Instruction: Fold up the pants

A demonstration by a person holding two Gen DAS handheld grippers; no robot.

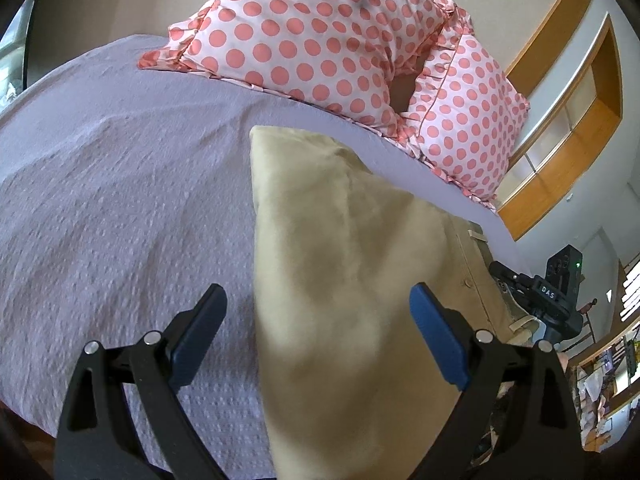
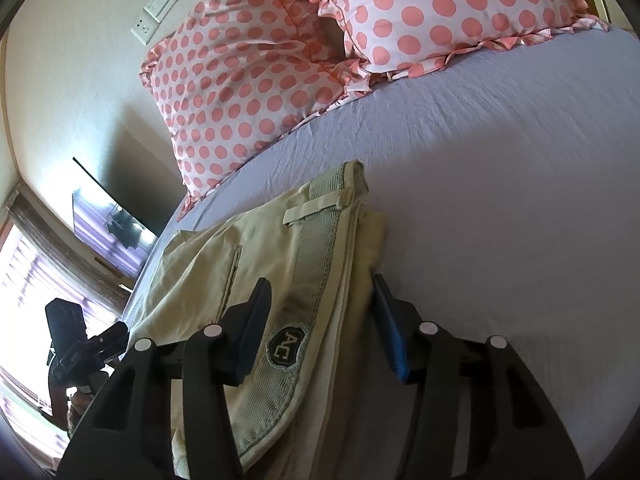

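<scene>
**Lavender bedspread with folded khaki pants between two spread grippers**

Lavender bedspread (image 1: 120, 200), textured and slightly rumpled, forms the working surface in both views. Nearest the lens in the left wrist view, the left gripper (image 1: 318, 312) stands with its blue-padded fingers (image 1: 438, 344) spread wide, gripping nothing; the khaki pants (image 1: 340, 260) lie folded on the bedspread and pass up between the two fingers, filling most of the gap, the left-hand fold edge running just inside the left finger. In the right wrist view the right gripper (image 2: 320, 312) is likewise spread wide and holds nothing; the ribbed waistband (image 2: 316, 280), bearing a dark badge (image 2: 286, 344), runs up between its fingers, with the stacked fabric edges just beside the right-hand finger. A belt loop (image 2: 316, 206) crosses the waistband farther on. Beyond the pants, two pink polka-dot pillows (image 1: 312, 36) lean at the head of the bed against a pale wall (image 2: 80, 80), which carries a socket plate (image 2: 154, 14). A dark camera unit (image 1: 560, 284) is visible off the bed's edge.
</scene>
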